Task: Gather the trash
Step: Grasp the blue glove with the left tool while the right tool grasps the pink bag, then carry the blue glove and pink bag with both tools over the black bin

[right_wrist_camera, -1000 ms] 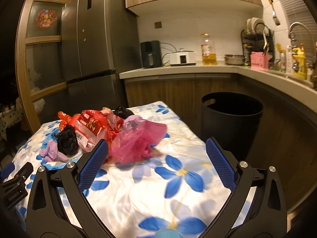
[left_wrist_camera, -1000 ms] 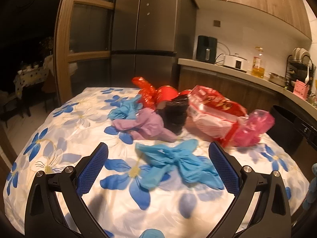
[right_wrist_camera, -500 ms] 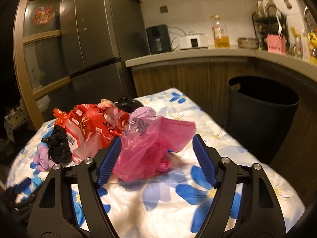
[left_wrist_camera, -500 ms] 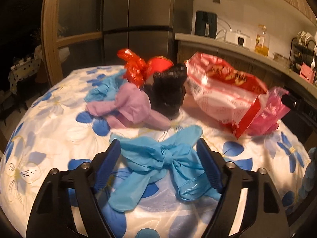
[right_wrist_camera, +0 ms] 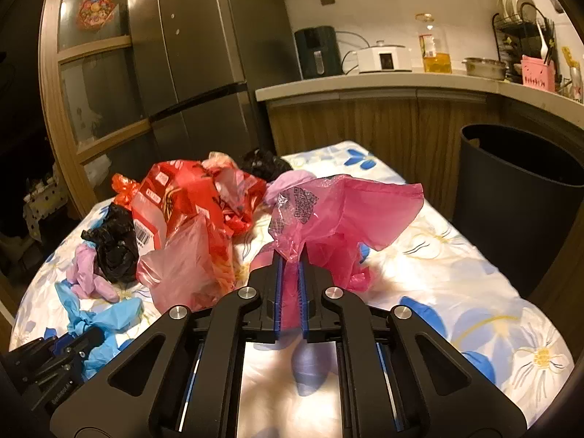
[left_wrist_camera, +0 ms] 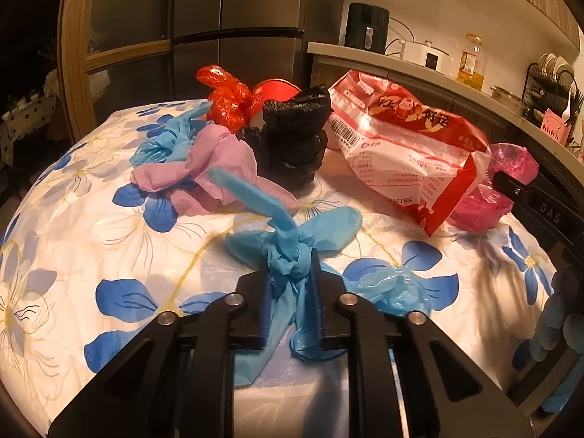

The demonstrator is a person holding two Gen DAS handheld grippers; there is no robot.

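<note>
Trash lies on a table with a blue-flowered cloth (left_wrist_camera: 109,241). My left gripper (left_wrist_camera: 290,273) is shut on knotted blue gloves (left_wrist_camera: 292,241), also seen in the right wrist view (right_wrist_camera: 106,317). My right gripper (right_wrist_camera: 291,266) is shut on a pink plastic bag (right_wrist_camera: 346,211), which shows at the right in the left wrist view (left_wrist_camera: 511,168). Behind lie purple gloves (left_wrist_camera: 215,160), a black bag (left_wrist_camera: 295,138), a red-and-white snack bag (left_wrist_camera: 405,146), a crumpled red bag (left_wrist_camera: 226,98) and another blue glove (left_wrist_camera: 171,138).
A black trash bin (right_wrist_camera: 518,197) stands on the floor right of the table (right_wrist_camera: 456,273). A kitchen counter (right_wrist_camera: 383,84) with appliances runs behind it. A fridge (right_wrist_camera: 204,54) stands at the back left. A red cup (left_wrist_camera: 273,89) lies behind the black bag.
Both grippers moved forward and down and closed: the left one took hold of the blue gloves, the right one took hold of the pink bag, whose upper part now stands up.
</note>
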